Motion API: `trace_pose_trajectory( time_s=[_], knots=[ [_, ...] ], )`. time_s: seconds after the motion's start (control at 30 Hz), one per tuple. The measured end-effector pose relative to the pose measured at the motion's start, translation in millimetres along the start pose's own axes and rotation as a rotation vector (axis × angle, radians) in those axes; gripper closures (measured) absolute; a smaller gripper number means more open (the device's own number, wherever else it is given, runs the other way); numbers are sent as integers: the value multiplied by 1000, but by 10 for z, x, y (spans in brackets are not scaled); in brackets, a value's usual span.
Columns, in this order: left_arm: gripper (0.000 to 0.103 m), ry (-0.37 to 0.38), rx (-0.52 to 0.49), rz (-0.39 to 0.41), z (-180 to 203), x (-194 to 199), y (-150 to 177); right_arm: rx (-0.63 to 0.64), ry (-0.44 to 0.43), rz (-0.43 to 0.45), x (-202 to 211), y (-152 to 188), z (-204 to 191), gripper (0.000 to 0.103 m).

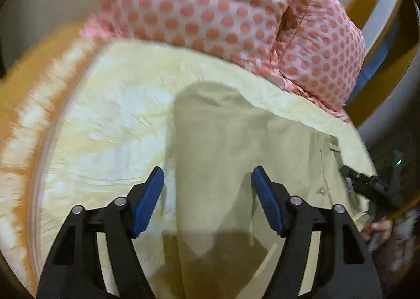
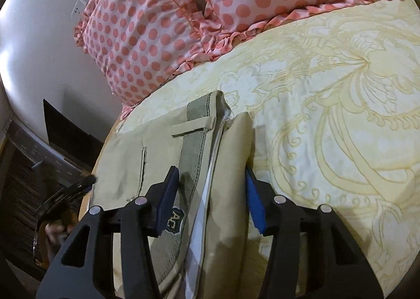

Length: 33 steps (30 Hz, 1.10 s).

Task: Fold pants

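Right gripper [image 2: 208,188] apart astride pants [image 2: 225,167] waistband, left gripper [image 1: 207,191] apart, legs lengthwise toward pillows [image 2: 162,23].

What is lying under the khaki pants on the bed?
The pants lie on a cream floral bedspread, which shows around them. The part directly beneath is covered by the fabric.

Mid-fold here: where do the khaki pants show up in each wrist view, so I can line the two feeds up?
Left wrist view: the pants run up the centre between the left tool, waistband at right.
Right wrist view: the pants fill lower centre-left, waistband between the right tool.
Shared landmark: the polka-dot pillow along the top.
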<state>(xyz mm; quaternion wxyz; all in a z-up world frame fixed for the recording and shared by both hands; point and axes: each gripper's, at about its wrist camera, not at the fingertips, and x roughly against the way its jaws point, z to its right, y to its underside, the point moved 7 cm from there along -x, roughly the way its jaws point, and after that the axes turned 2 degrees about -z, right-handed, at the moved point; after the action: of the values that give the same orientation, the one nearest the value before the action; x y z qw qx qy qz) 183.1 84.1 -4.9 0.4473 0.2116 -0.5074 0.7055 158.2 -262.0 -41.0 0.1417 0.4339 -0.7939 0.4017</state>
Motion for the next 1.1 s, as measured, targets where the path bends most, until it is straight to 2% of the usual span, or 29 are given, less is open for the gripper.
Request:
trace_pose_trajectory(
  time_s=[0.1, 0.17, 0.2, 0.23, 0.27, 0.3, 0.37, 0.5, 0.63, 0.7, 0.73, 0.77, 0.8, 0.83, 0.87, 0.9, 0.97, 1.0, 1.03, 1.07, 1.1],
  knots=[
    [34, 80, -4, -78, 15, -235, -76, 8, -19, -23, -37, -44, -5, 51],
    [31, 120, 1, -82, 39, -316, -98, 35, -21, -39, -58, -42, -24, 74],
    [49, 143, 6, -97, 40, -355, -119, 46, -42, -46, -64, -41, -43, 81],
    [60, 158, 17, -107, 24, -374, -125, 37, -91, -60, -61, -43, -58, 86],
    [78, 178, 27, -116, 19, -378, -123, 28, -115, -66, -49, -62, -64, 87],
    [84, 190, 25, -128, 30, -379, -132, 26, -137, -69, -36, -95, -78, 89],
    [89, 171, -7, -118, 76, -387, -225, 51, -161, -65, -15, -216, -138, 90],
    [91, 108, -61, -78, 199, -520, -613, 97, -127, -26, -100, -648, -188, 92],
    [91, 13, -106, 10, 327, -845, -1135, 68, -47, 63, -312, -1257, 2, 92],
    [80, -74, -130, 0, 351, -1067, -1271, 70, 35, 63, -455, -1402, 128, 90],
    [76, -107, -132, -17, 352, -1134, -1289, 87, 124, 17, -557, -1404, 216, 85],
    [71, -122, -132, -26, 354, -1141, -1290, 84, 159, 2, -562, -1380, 259, 81],
    [71, -136, -141, -5, 355, -1063, -1281, 85, 183, 11, -509, -1361, 270, 75],
    [68, -154, -156, 36, 354, -935, -1268, 102, 206, 63, -368, -1347, 241, 72],
    [60, -159, -165, 65, 359, -836, -1250, 118, 203, 115, -231, -1328, 188, 65],
    [52, -127, -169, 112, 401, -659, -1202, 127, 165, 140, -142, -1300, 119, 60],
    [46, -28, -155, 134, 493, -506, -1116, 138, 40, 120, -80, -1194, -54, 54],
    [42, 60, -148, 118, 579, -472, -1035, 138, -11, 81, -126, -1126, -121, 52],
    [39, 114, -137, 88, 634, -504, -966, 128, -36, 39, -204, -1063, -145, 43],
    [35, 132, -121, 55, 650, -575, -918, 104, -30, -5, -299, -1000, -111, 36],
    [35, 125, -87, -17, 616, -755, -850, 65, 11, -44, -410, -943, -17, 37]
  ],
)
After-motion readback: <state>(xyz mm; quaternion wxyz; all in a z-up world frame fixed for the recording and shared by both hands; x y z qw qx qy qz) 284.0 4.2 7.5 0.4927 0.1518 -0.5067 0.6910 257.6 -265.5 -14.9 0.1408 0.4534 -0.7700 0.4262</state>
